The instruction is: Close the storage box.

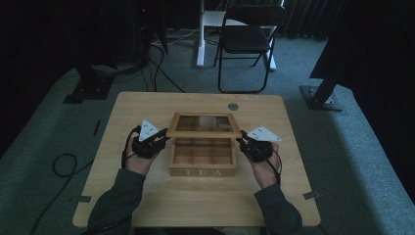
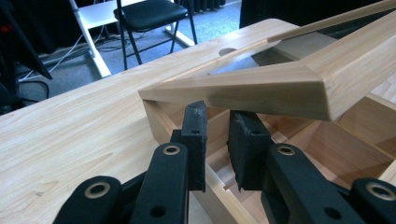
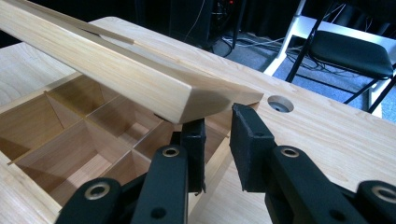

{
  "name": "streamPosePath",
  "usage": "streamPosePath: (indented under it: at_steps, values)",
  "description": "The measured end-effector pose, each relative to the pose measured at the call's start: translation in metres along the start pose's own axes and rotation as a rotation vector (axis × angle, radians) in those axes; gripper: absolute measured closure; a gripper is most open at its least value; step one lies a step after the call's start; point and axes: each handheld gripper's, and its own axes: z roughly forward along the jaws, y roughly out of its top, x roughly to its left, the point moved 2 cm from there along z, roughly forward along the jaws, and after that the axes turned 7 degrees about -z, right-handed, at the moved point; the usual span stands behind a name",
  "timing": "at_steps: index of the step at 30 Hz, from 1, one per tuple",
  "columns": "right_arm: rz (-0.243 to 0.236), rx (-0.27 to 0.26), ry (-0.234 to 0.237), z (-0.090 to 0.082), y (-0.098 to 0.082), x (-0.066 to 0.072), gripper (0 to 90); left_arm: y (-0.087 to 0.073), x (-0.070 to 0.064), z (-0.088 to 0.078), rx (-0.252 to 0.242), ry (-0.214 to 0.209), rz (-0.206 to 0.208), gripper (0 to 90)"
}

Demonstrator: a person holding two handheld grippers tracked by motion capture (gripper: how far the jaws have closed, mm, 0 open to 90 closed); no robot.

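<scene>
A wooden tea box (image 1: 203, 171) marked TEA stands mid-table, its divided compartments (image 3: 88, 126) bare. Its glass-paned lid (image 1: 204, 132) is tilted partly up from the front. My left gripper (image 1: 159, 139) sits at the lid's front left corner, and my right gripper (image 1: 243, 143) at the front right corner. In the left gripper view the jaws (image 2: 217, 119) stand nearly together with nothing between them, tips just under the lid's front rail (image 2: 261, 88). The right gripper (image 3: 218, 123) looks the same under the lid corner (image 3: 116, 70), above the box's side wall.
The table (image 1: 195, 205) has a round cable hole (image 1: 233, 106) behind the box. A black folding chair (image 1: 247, 36) stands on the carpet beyond the table. Cables (image 1: 63, 164) lie on the floor at the left, and stand feet (image 1: 320, 98) sit at both far corners.
</scene>
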Motion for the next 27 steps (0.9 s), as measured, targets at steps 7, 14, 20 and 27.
streamPosePath:
  at_steps: [7,14,20,27]
  values:
    - [0.006,0.003,0.006,-0.002,-0.004,0.002,74.8,-0.004,-0.001,-0.002,0.002,-0.003,-0.005,77.1]
    - [0.006,0.002,0.004,-0.007,-0.008,0.005,72.6,-0.009,-0.002,-0.003,0.007,-0.005,-0.008,77.1]
    - [-0.004,-0.001,-0.004,-0.012,-0.01,0.011,70.8,-0.011,-0.003,-0.003,0.013,-0.007,-0.009,77.1]
    - [0.009,0.009,0.021,-0.014,-0.013,0.015,58.7,-0.017,-0.004,-0.002,0.026,-0.008,-0.009,77.1]
